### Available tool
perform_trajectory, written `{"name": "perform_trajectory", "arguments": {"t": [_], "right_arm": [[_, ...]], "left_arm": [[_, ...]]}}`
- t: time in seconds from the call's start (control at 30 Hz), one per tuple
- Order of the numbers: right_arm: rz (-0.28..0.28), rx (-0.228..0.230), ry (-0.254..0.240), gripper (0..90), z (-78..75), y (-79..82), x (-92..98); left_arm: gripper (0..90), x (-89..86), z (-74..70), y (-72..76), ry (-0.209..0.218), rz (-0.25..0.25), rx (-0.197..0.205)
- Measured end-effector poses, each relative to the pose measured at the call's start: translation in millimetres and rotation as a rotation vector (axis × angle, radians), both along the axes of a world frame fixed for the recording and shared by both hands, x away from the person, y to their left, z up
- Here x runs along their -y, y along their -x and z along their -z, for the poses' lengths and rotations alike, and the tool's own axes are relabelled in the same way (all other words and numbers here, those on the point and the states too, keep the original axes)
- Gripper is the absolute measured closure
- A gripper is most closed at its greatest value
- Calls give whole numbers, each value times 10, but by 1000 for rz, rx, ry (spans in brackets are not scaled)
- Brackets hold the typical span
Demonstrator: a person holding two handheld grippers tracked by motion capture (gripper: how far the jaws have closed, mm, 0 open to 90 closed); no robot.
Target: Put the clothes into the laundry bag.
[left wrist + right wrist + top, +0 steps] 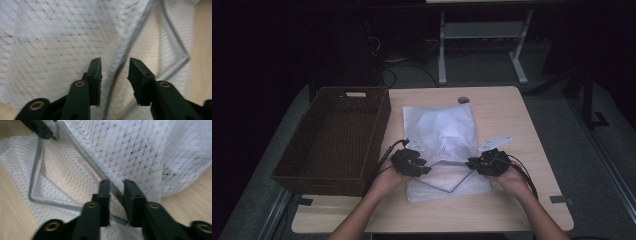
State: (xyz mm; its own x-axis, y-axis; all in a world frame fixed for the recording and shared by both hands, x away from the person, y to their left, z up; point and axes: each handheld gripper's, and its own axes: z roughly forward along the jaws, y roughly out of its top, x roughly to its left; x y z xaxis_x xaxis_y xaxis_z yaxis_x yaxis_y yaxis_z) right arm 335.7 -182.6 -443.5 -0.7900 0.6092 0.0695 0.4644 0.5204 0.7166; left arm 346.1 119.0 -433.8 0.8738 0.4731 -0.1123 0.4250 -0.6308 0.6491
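Observation:
A white mesh bag (442, 125) with a grey zipper edge lies flat on the wooden table (512, 115). My left gripper (426, 170) is at the bag's near left and my right gripper (471, 162) at its near right, with the lifted zipper edge stretched between them. In the left gripper view the jaws (115, 63) stand open, and the zipper edge (135, 37) runs through the gap without touching the pads. The right gripper view shows my right jaws (116, 185) a narrow gap apart around the zipper edge (82, 152). The other gripper's jaw (40, 127) sits at the top left.
A dark brown woven basket (319, 182) stands on the table's left side, close beside the left hand. A round cable hole (463, 100) is at the table's far edge. Bare tabletop lies to the right of the bag and along the near edge.

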Motion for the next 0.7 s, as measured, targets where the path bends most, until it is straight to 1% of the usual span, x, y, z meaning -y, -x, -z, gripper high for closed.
{"name": "perform_trajectory", "arguments": {"t": [0.03,0.1,0.17,0.23,0.3,0.4,0.5,0.53,0.63,0.7], "right_arm": [[1,-2,-7,685,-16,15,13],[0,-6,-19,628,-34,32,31],[2,-10,-22,565,-52,46,48],[4,-12,-22,510,-63,55,60],[6,-14,-33,456,-74,57,74],[16,4,-58,356,-104,72,85],[14,13,-90,241,-128,102,94],[16,14,-91,220,-131,109,93],[17,34,-73,167,-142,129,93],[18,39,-66,155,-148,153,92]], "left_arm": [[559,-13,-9,21,20,-10,-5],[517,-33,-24,58,34,-14,-7],[452,-47,-37,92,41,-24,0],[401,-61,-47,111,58,-36,3],[346,-76,-58,116,73,-40,8],[250,-100,-73,121,80,-54,26],[175,-110,-75,129,76,-60,31],[165,-113,-72,138,71,-61,34],[142,-120,-70,169,66,-55,35],[140,-137,-76,197,67,-58,37]]}}
